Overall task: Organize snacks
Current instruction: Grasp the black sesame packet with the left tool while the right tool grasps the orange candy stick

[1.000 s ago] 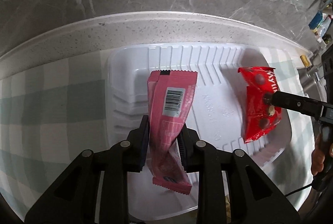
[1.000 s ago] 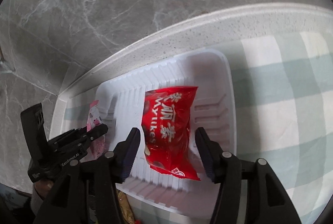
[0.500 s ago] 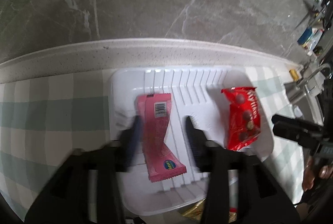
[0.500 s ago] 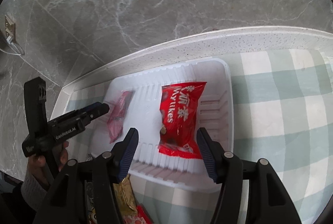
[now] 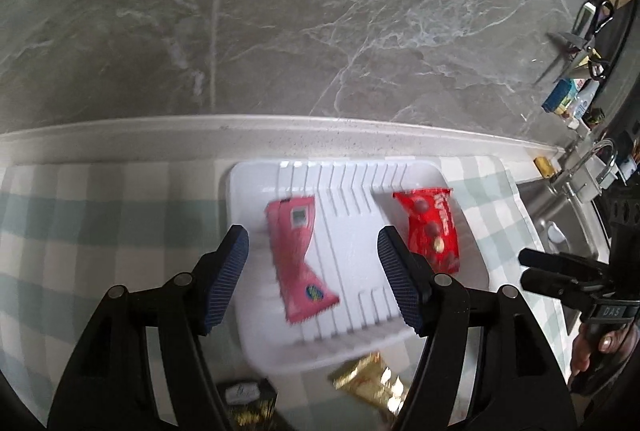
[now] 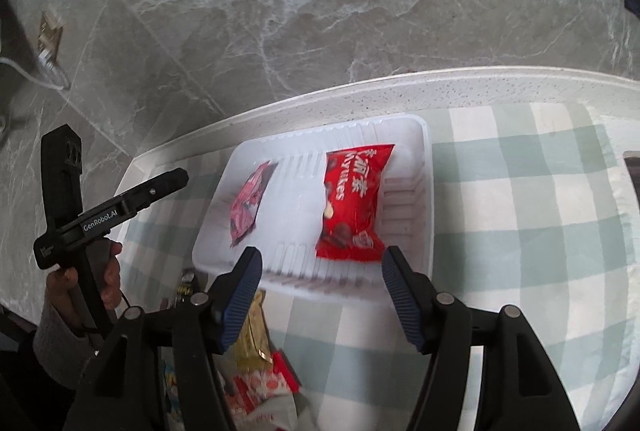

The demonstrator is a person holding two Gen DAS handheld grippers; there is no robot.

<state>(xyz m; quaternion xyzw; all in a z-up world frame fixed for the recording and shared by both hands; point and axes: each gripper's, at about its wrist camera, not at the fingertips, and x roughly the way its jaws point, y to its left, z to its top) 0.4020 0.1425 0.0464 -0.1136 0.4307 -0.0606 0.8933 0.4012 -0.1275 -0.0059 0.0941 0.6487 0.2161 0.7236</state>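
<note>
Tongs on both sides have just been opening and now stand released with nothing between them: left tongs (image 5: 312,271) above the pink wrapper (image 5: 298,255), right tongs (image 6: 320,293) above the red bag (image 6: 352,199). Both snacks lie apart in the white tray (image 6: 428,167) at frame centre, no longer gripped. Loose gold and red packets (image 6: 252,335) wait on the table, likely next.
</note>
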